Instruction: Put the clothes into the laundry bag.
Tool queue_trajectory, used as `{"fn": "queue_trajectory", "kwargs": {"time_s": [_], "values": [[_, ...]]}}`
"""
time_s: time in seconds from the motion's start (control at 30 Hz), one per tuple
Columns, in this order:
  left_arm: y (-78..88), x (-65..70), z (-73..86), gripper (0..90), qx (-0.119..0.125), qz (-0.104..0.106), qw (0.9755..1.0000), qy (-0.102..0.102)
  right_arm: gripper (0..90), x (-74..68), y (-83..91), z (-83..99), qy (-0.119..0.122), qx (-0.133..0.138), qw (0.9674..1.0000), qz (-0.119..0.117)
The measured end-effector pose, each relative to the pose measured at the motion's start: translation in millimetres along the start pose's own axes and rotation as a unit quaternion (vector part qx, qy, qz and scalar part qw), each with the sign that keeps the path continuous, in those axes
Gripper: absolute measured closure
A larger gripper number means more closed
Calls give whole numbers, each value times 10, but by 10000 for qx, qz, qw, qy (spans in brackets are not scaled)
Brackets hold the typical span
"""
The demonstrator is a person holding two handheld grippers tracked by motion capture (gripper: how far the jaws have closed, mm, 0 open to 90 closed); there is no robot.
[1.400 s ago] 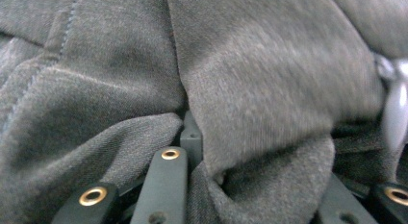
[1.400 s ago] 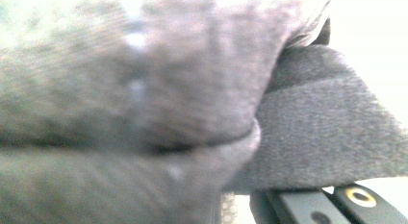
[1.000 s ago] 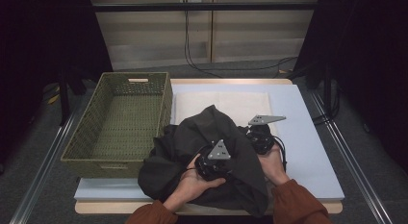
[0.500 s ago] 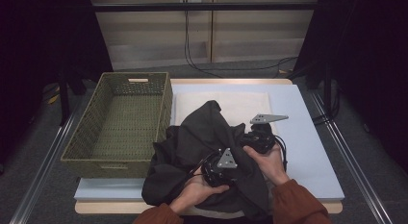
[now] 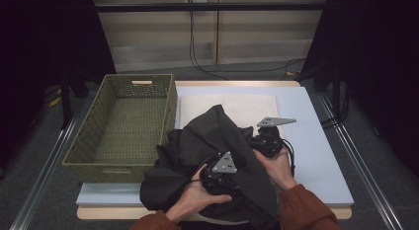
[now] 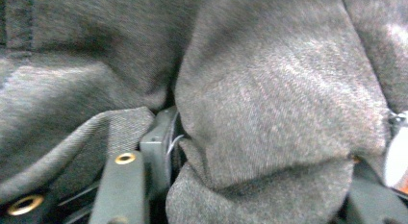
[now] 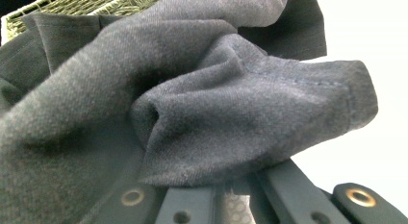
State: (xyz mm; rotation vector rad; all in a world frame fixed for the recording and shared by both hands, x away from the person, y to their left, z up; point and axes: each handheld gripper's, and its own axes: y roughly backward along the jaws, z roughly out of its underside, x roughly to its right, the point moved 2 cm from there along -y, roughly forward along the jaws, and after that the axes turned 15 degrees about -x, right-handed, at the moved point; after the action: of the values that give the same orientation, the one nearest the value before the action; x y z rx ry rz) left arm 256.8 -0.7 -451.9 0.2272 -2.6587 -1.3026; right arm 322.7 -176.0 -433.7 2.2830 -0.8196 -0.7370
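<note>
Dark garment lay bunched on the white table beside the woven basket; right gripper was clamped on a fold of it, while the left gripper, jaws just opening, sat loose among its folds.

We note a dark charcoal garment, plain, with a fine knit texture. The basket is olive green, in a woven pattern. The table is pale blue-white with a cream mat on it. Our grippers are black, with grey plates and brass eyelets. Sleeves are rust orange.
</note>
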Motion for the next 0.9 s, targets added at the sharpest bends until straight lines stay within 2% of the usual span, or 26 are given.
{"fn": "queue_trajectory", "kwargs": {"time_s": [0.03,0.17,0.2,0.3,0.37,0.43,0.5,0.57,0.6,0.67,0.77,0.87,0.9], "values": [[45,0,4,450,-92,-42,9999,-16,894,1,-1,-1,-20,-1,10000,3],[170,7,50,365,-38,19,9999,105,894,9,-4,-1,-57,-13,10000,5],[204,6,63,350,14,93,9999,130,893,12,-6,1,-59,-19,10000,1],[333,0,99,316,139,132,9994,298,894,16,-6,3,-72,-13,10000,-12],[409,-4,111,315,286,62,9992,264,894,19,-6,3,-49,-18,10000,-20],[515,-11,104,330,479,87,9983,316,893,22,-9,3,-54,-18,10000,-21],[609,-18,81,332,611,-39,9977,283,893,21,-7,3,-50,-17,10000,-27],[689,-58,58,332,665,-113,9972,335,893,17,-6,0,-53,-4,10000,-30],[738,-85,49,335,773,-161,9961,387,893,18,-7,-2,-44,1,10000,-32],[855,-160,23,349,1095,-126,9924,553,893,12,-5,-1,-31,-7,10000,-21],[958,-263,-32,342,1153,-364,9909,588,893,10,-5,-2,6,-12,10000,-27],[1001,-435,-106,319,1145,-635,9887,733,893,2,-3,-2,-15,-18,10000,-36],[1003,-478,-123,318,1131,-746,9881,724,893,1,-2,-3,-12,-17,10000,-37]]}}
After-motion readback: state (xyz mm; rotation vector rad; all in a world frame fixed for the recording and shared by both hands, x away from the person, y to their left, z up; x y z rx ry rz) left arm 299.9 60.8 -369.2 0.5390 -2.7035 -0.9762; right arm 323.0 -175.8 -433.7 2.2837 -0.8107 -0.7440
